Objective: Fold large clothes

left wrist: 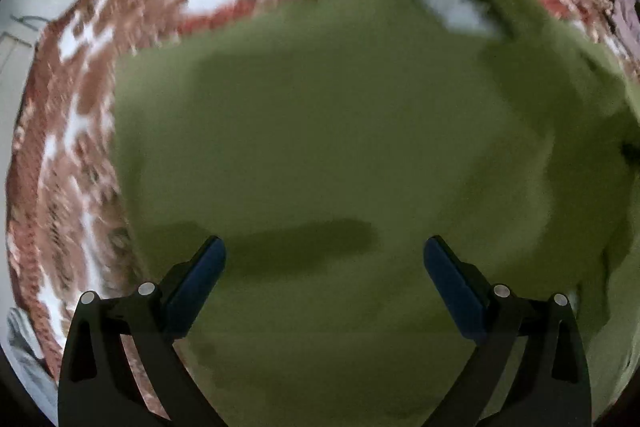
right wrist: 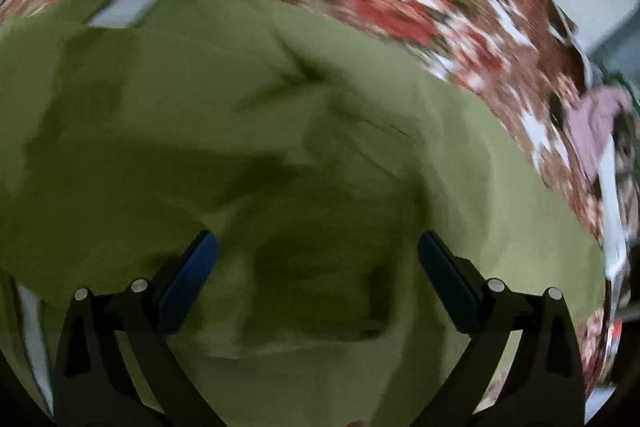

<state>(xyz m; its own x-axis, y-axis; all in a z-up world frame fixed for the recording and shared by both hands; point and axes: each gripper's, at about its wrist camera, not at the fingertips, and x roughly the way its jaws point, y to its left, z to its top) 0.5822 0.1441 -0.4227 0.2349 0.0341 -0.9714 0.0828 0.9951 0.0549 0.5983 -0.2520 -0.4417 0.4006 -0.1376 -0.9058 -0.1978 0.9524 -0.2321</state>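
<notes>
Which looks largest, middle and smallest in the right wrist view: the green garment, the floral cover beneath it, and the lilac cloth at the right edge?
1. Green garment, filling most of the frame.
2. Floral cover, a band along the top and right.
3. Lilac cloth, a small patch.
The garment lies nearest the camera, so its true lead is unsure.

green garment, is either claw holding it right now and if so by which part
Nothing is held. The left claw and the right claw both stand wide open above the green garment, with no cloth pinched between their pads.
</notes>
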